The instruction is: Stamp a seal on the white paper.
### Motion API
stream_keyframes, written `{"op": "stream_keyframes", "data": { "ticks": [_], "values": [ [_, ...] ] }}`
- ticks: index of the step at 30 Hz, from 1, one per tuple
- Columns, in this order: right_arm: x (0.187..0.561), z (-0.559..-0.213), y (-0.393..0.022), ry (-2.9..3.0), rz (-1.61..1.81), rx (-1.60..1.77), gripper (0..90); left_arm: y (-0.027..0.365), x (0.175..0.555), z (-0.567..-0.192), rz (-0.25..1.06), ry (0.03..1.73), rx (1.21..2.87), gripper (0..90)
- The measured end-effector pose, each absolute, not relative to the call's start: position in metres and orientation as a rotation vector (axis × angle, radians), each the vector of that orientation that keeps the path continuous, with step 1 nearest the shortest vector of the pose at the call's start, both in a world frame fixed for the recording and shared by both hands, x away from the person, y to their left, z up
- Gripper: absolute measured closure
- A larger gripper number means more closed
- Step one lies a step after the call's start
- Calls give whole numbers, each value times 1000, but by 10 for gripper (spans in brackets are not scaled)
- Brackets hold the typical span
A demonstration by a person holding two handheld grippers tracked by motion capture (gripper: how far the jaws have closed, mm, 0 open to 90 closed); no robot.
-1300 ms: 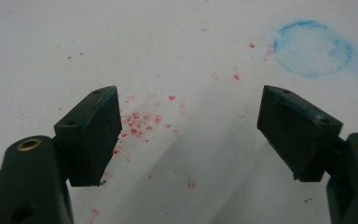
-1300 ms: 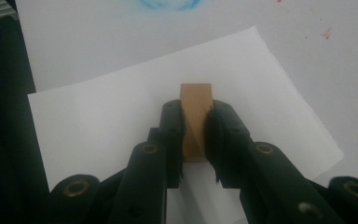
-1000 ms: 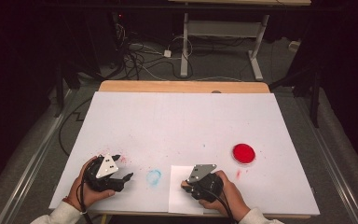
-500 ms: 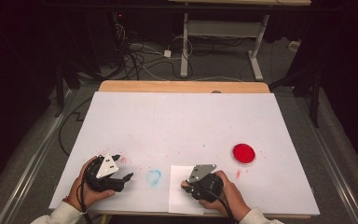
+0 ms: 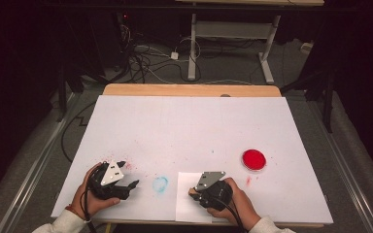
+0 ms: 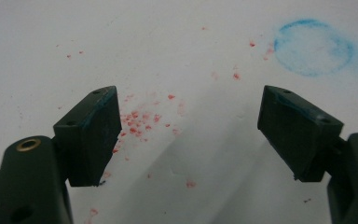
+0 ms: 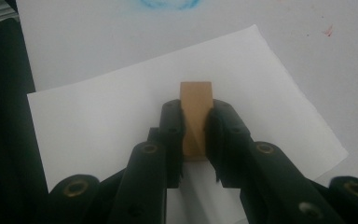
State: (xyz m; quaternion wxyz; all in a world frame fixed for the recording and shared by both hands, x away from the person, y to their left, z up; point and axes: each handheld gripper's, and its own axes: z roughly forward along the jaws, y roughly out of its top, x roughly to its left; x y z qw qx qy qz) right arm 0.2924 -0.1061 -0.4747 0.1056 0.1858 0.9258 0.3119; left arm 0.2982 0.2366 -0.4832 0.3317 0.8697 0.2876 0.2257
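Nothing has shifted since the earlier frames: the right gripper (image 7: 195, 135) stays clenched on a small wooden block (image 7: 195, 105) above the paper sheet (image 7: 98, 121); the left gripper (image 6: 186, 135) rests released beside that sheet.

Both forearms come in from the near edge, each hand wrapped around its tool. The left gripper (image 5: 128, 182) sits low and points toward the right, its jaws spread wide with nothing between them, the left hand (image 5: 90, 199) gripping its body from behind. The right gripper (image 5: 194, 192) points leftward, jaws pressed together on a small tan block (image 7: 195, 116), with the right hand (image 5: 235, 206) cupped over its body.
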Motion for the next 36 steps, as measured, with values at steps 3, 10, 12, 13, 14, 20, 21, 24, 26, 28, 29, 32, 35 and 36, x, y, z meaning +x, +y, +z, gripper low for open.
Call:
{"op": "stream_keyframes", "data": {
  "ticks": [3, 10, 12, 13, 14, 20, 21, 24, 26, 28, 29, 32, 35, 36],
  "values": [
    [293, -475, -106, 2729, 920, 549, 758, 237, 299, -483, 588, 752, 2273, 207],
    [293, -473, -106, 2732, 922, 572, 758, 237, 298, -483, 590, 749, 2270, 207],
    [294, -471, -108, 2726, 923, 575, 758, 237, 299, -483, 590, 752, 2268, 208],
    [294, -469, -110, 2712, 935, 585, 758, 238, 299, -483, 589, 753, 2268, 207],
    [294, -466, -111, 2697, 946, 591, 758, 238, 299, -483, 587, 753, 2266, 208],
    [293, -451, -116, 2654, 994, 584, 758, 238, 299, -483, 586, 751, 2268, 207],
    [293, -450, -117, 2650, 991, 588, 758, 238, 299, -483, 587, 752, 2267, 207],
    [294, -448, -121, 2641, 986, 595, 758, 238, 299, -483, 587, 752, 2267, 207],
    [295, -446, -123, 2631, 987, 593, 757, 238, 299, -483, 585, 753, 2267, 207],
    [296, -445, -124, 2624, 986, 592, 757, 240, 299, -484, 582, 759, 2263, 207],
    [297, -444, -124, 2623, 986, 589, 757, 240, 300, -484, 581, 762, 2262, 207],
    [299, -442, -126, 2616, 987, 594, 757, 241, 300, -485, 576, 769, 2258, 207],
    [300, -441, -128, 2609, 997, 597, 757, 241, 301, -486, 569, 770, 2261, 207],
    [301, -440, -128, 2608, 996, 593, 757, 241, 301, -486, 570, 770, 2262, 207]
  ]
}}
